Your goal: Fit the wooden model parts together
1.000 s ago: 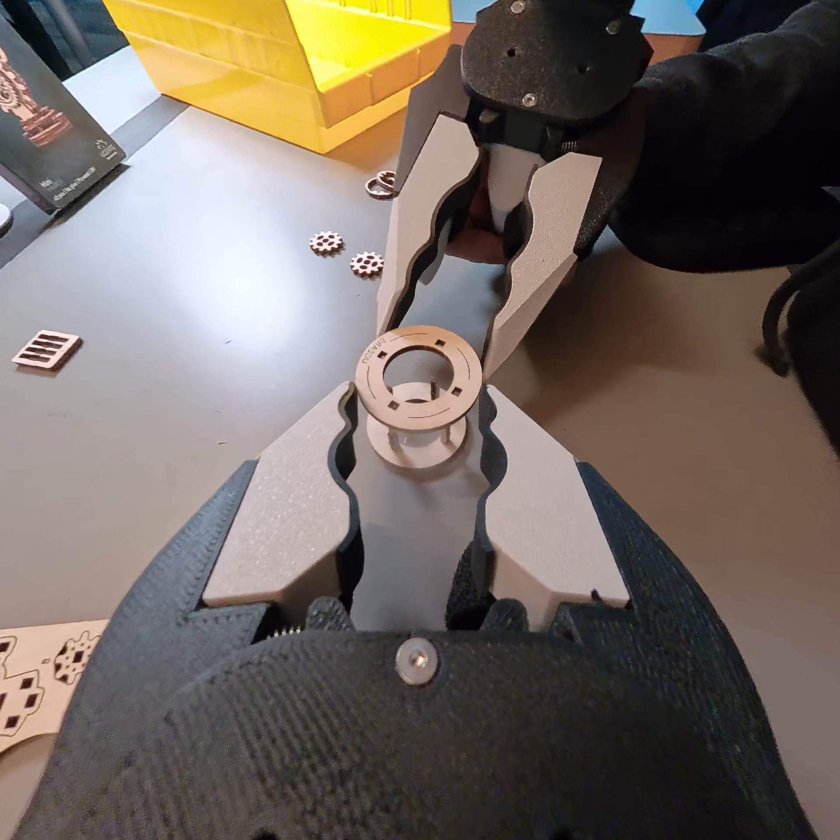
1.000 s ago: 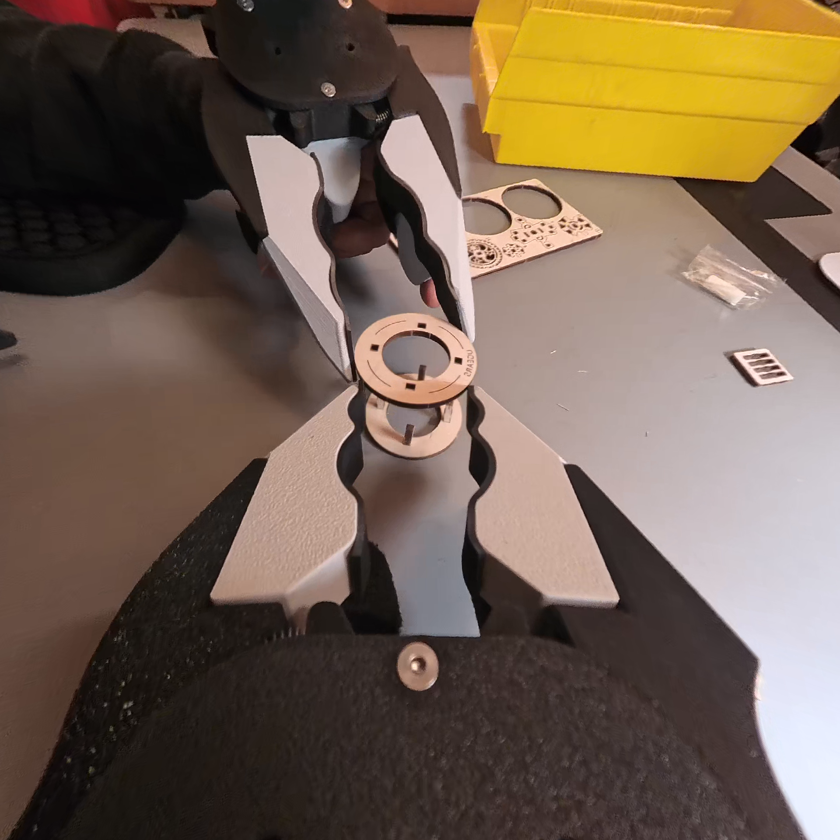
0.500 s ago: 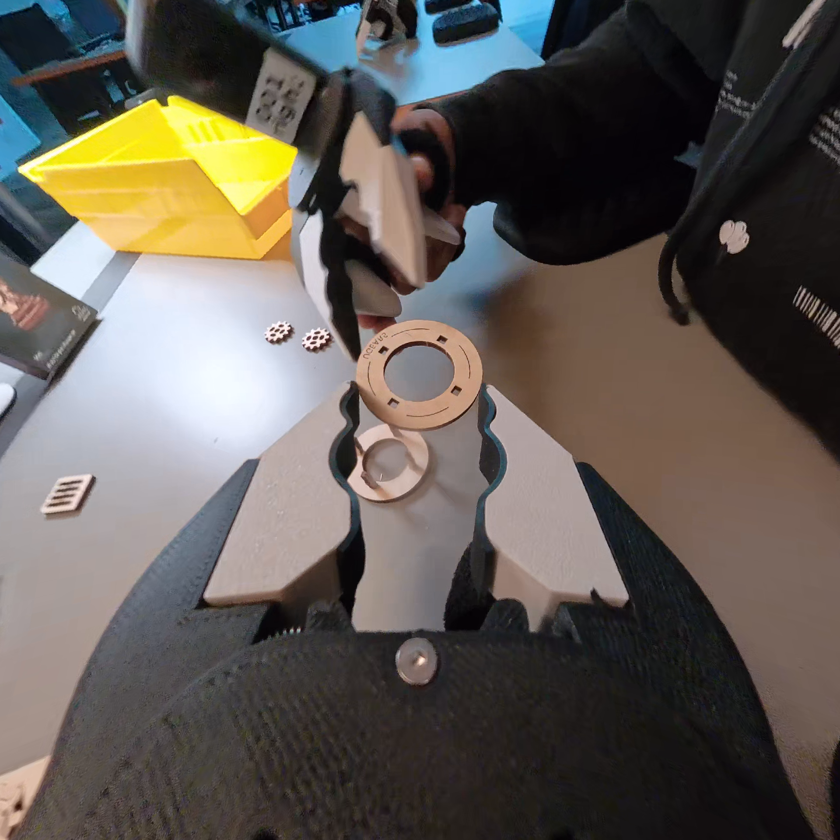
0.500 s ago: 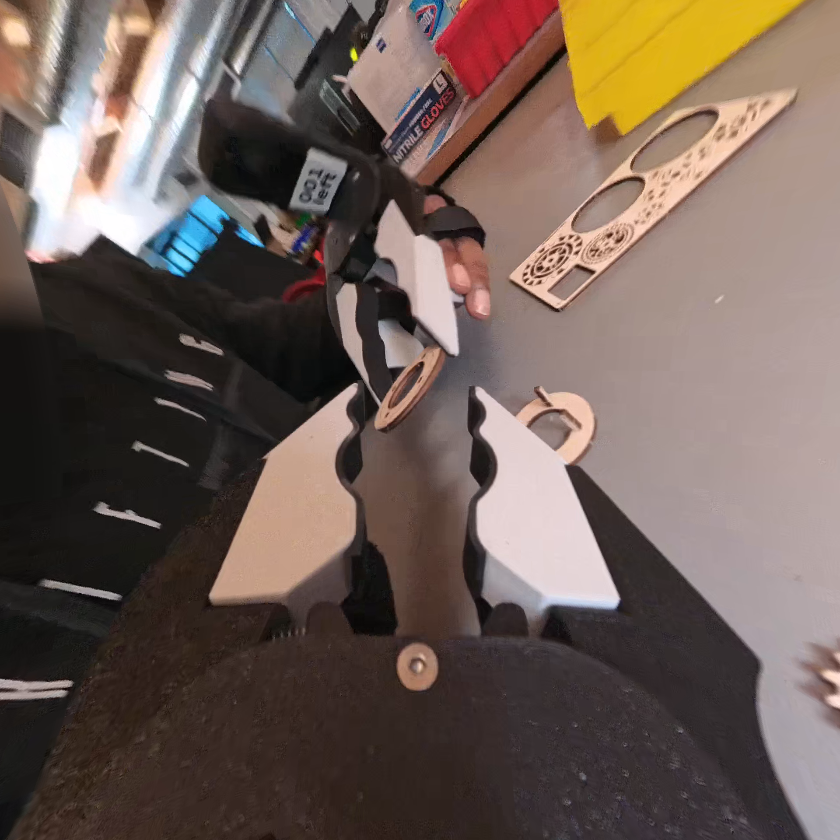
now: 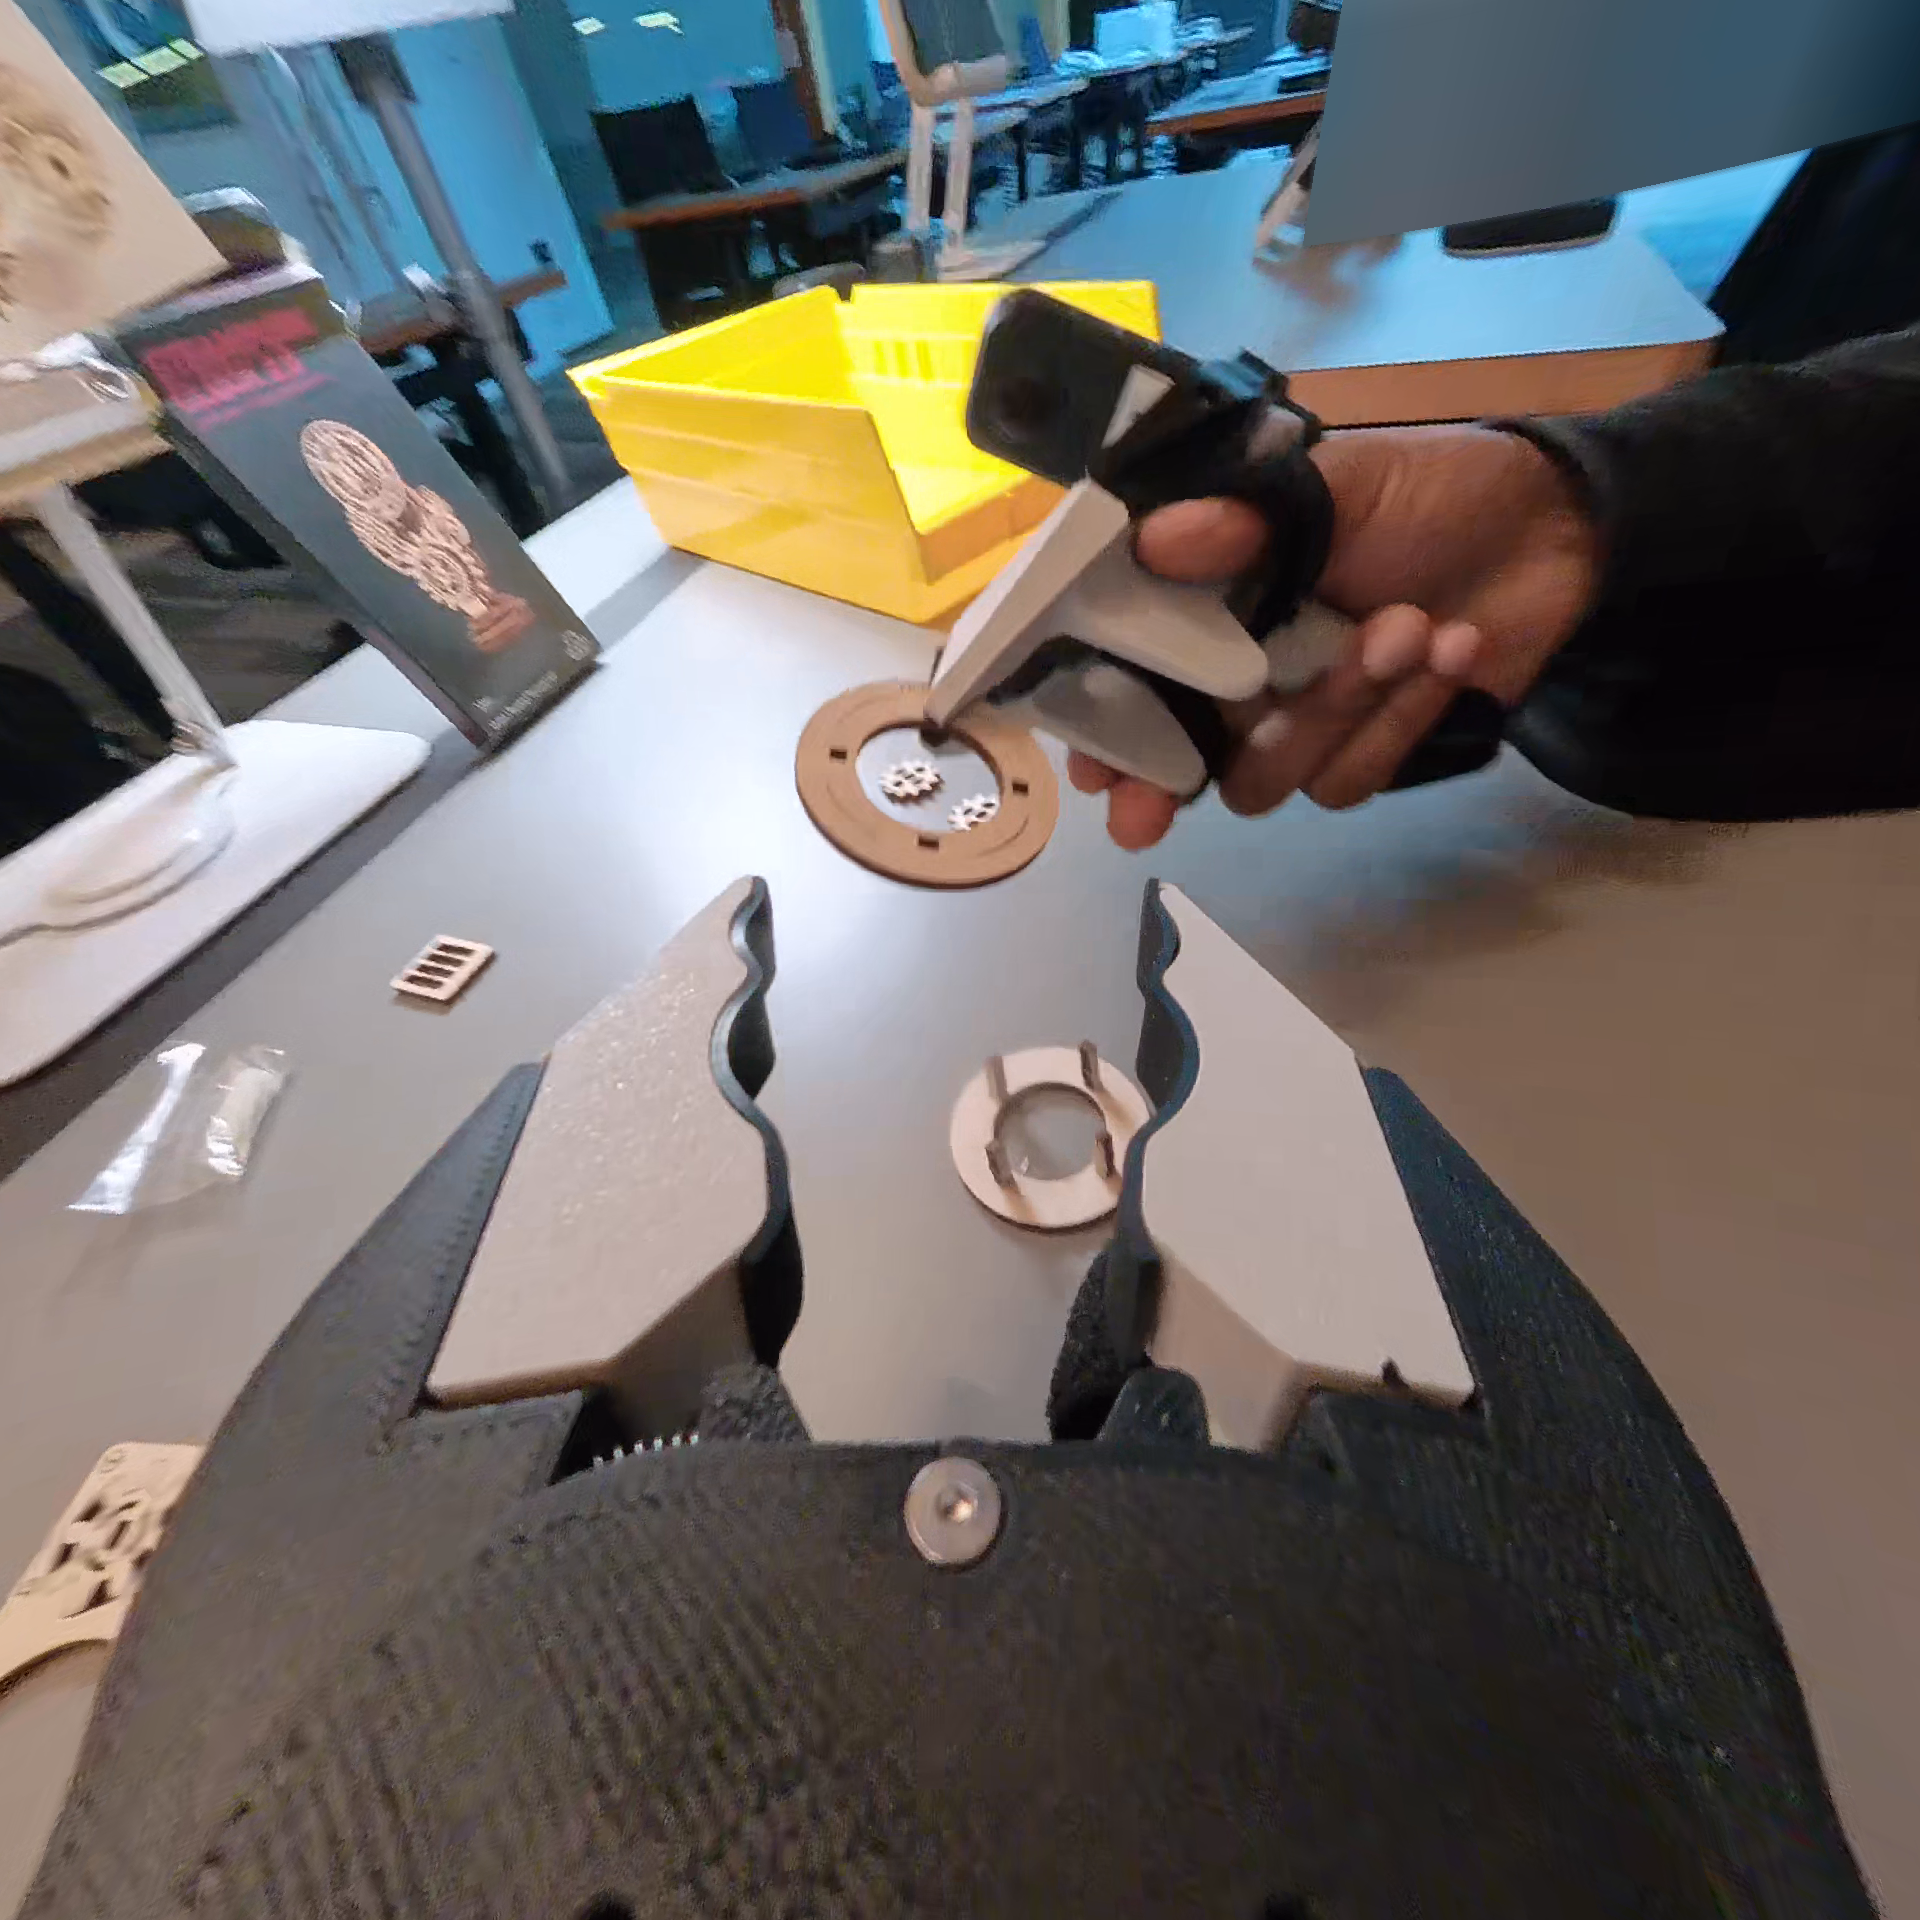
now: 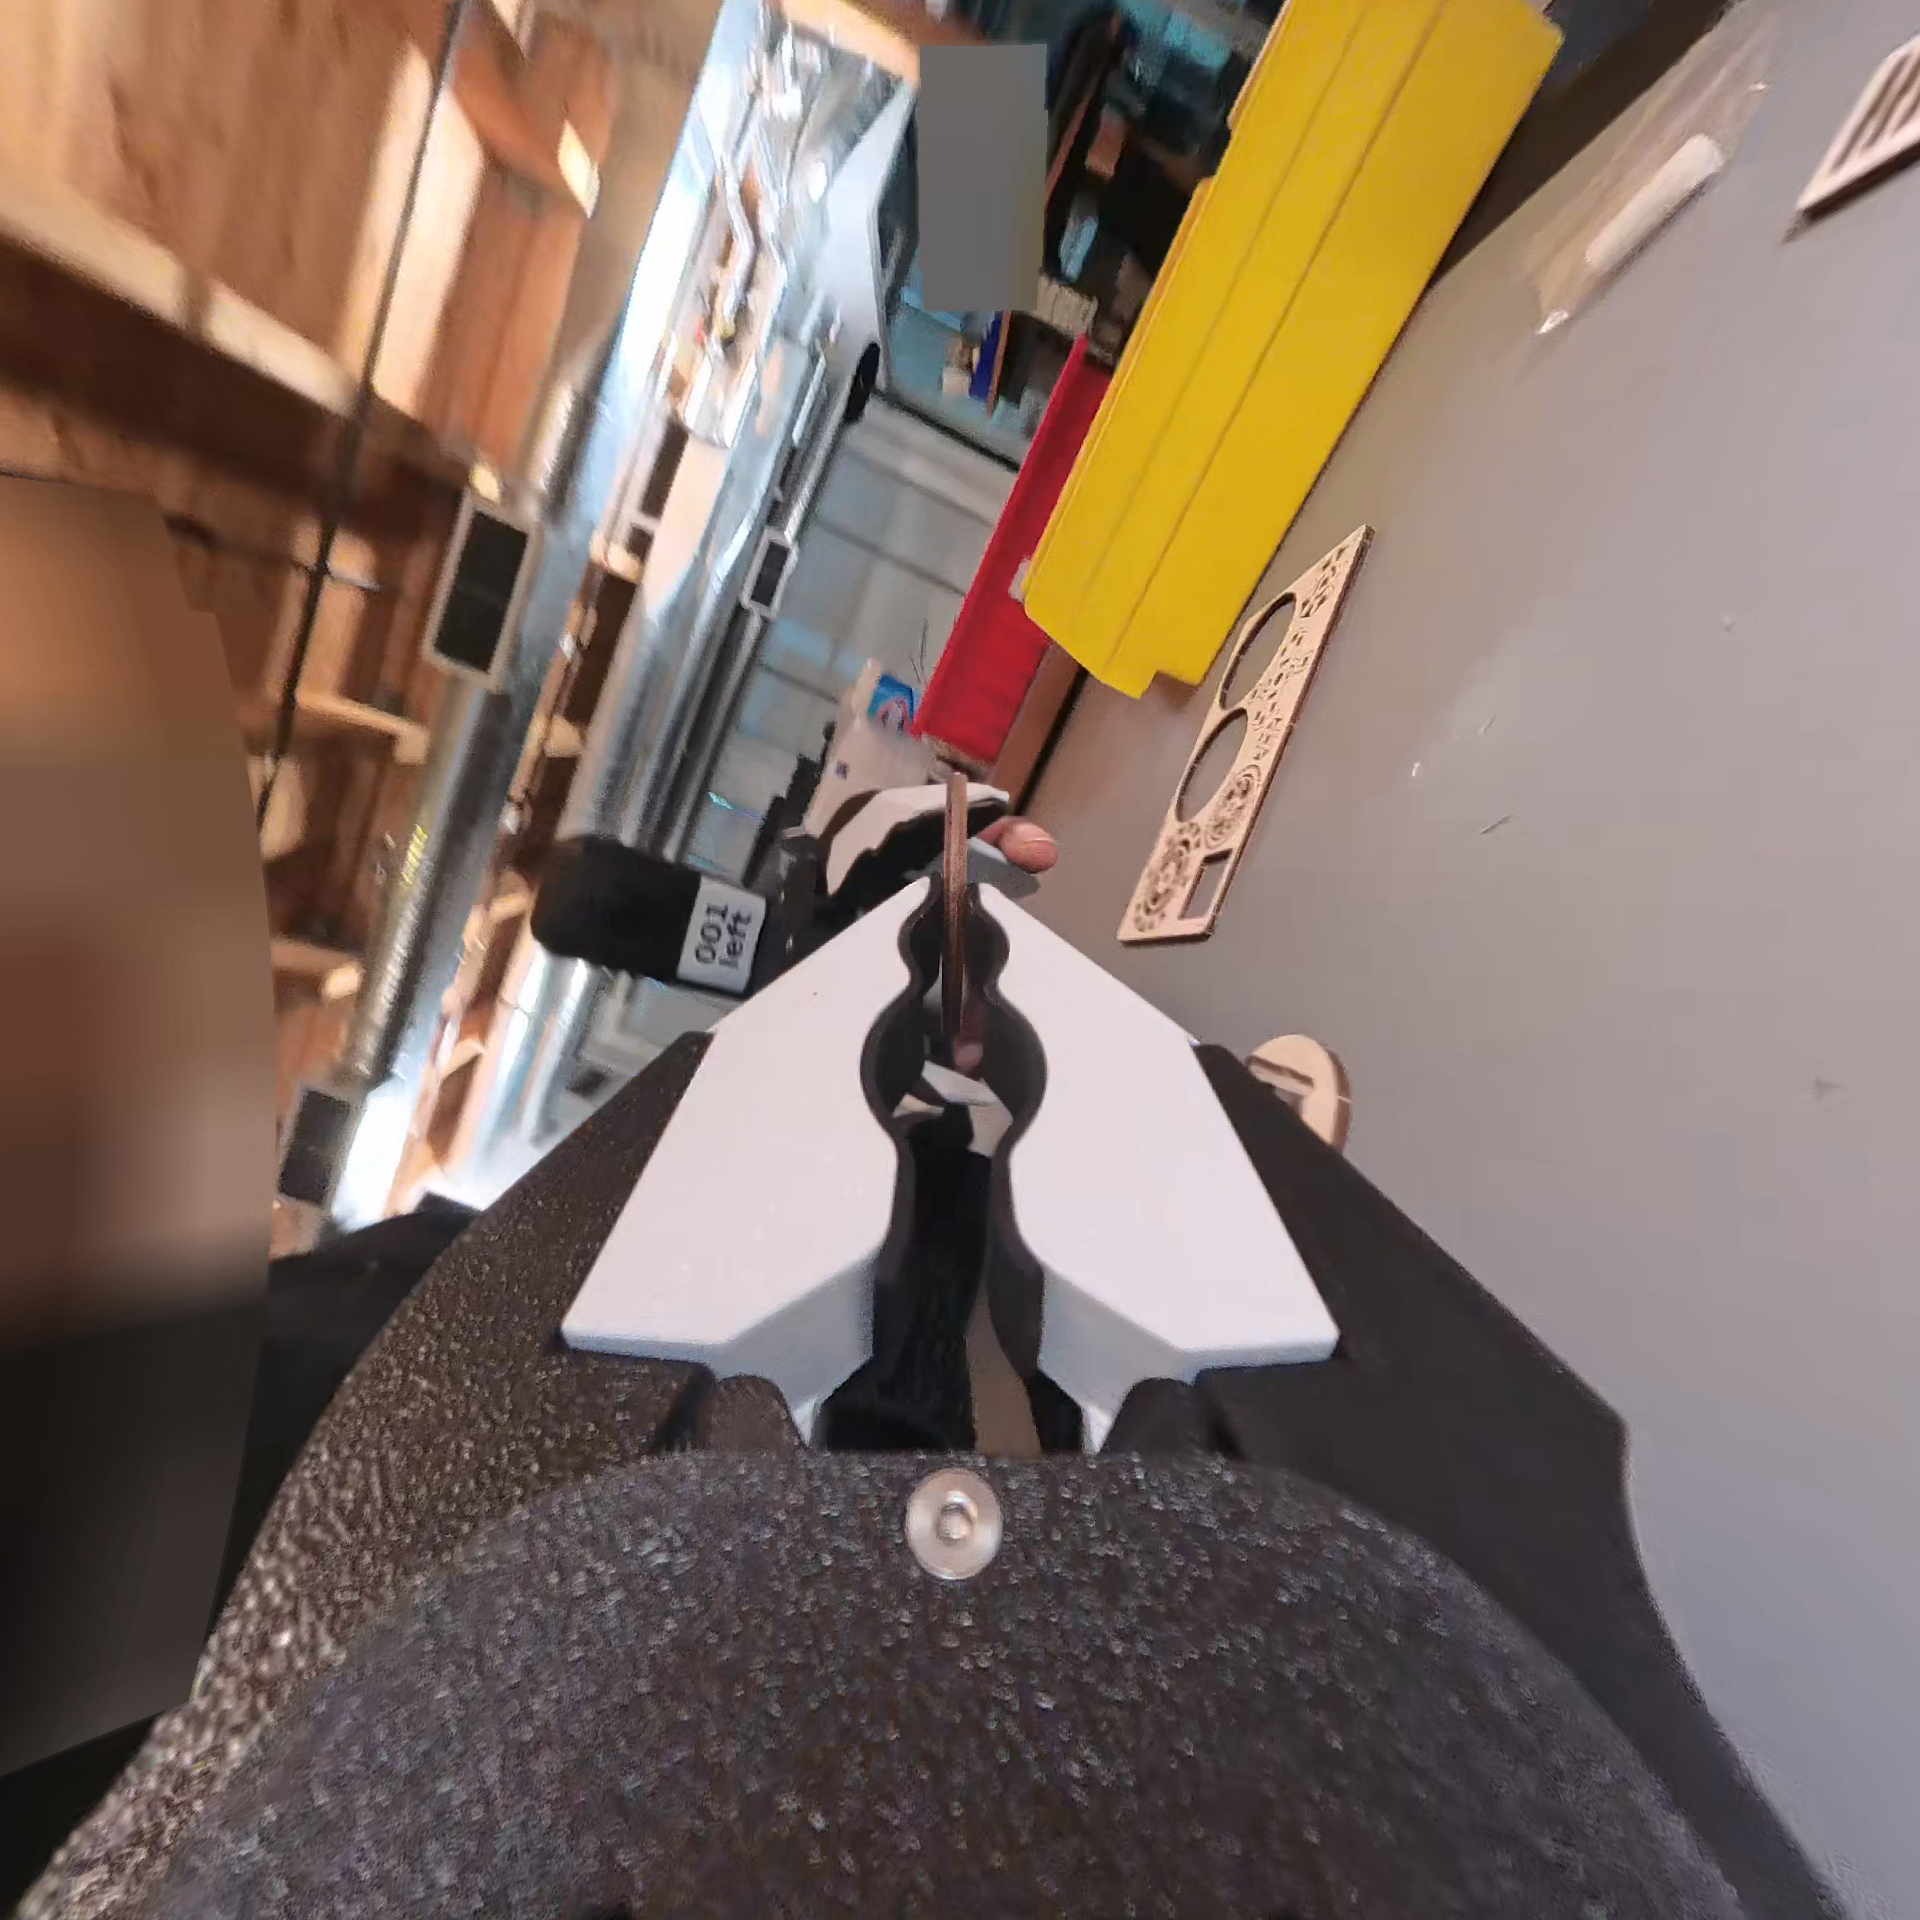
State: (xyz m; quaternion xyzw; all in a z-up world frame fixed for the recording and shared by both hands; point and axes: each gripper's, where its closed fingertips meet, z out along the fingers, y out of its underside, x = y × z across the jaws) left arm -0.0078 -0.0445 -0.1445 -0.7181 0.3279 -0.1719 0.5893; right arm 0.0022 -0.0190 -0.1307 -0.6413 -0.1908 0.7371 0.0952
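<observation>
My right gripper [image 5: 940, 727] is shut on the rim of a large flat wooden ring [image 5: 831, 769] and holds it above the table; the right wrist view shows my right gripper [image 6: 954, 896] with the ring [image 6: 956, 831] edge-on between the jaws. My left gripper [image 5: 951, 914] is open and empty. A smaller wooden ring with upright pegs [image 5: 1049, 1138] lies on the table by its right finger; it shows partly in the right wrist view [image 6: 1304, 1091]. Two small gears [image 5: 909, 779] lie on the table and show through the large ring's hole.
A yellow bin [image 5: 831, 457] stands at the back. A dark box [image 5: 395, 520] leans at the left beside a white stand base [image 5: 156, 831]. A slotted wooden piece [image 5: 442, 968], a plastic bag [image 5: 197, 1122] and a cut-out wooden sheet [image 6: 1247, 748] lie on the grey table. Less than 4 cm separates the two grippers' tips. Left tips and right tips are each some 20 cm from the slotted wooden piece [image 5: 442, 968].
My left gripper let go of the large ring and opened wide. My right gripper closed on the ring, rolled onto its side and carried it away. The pegged ring stayed on the table.
</observation>
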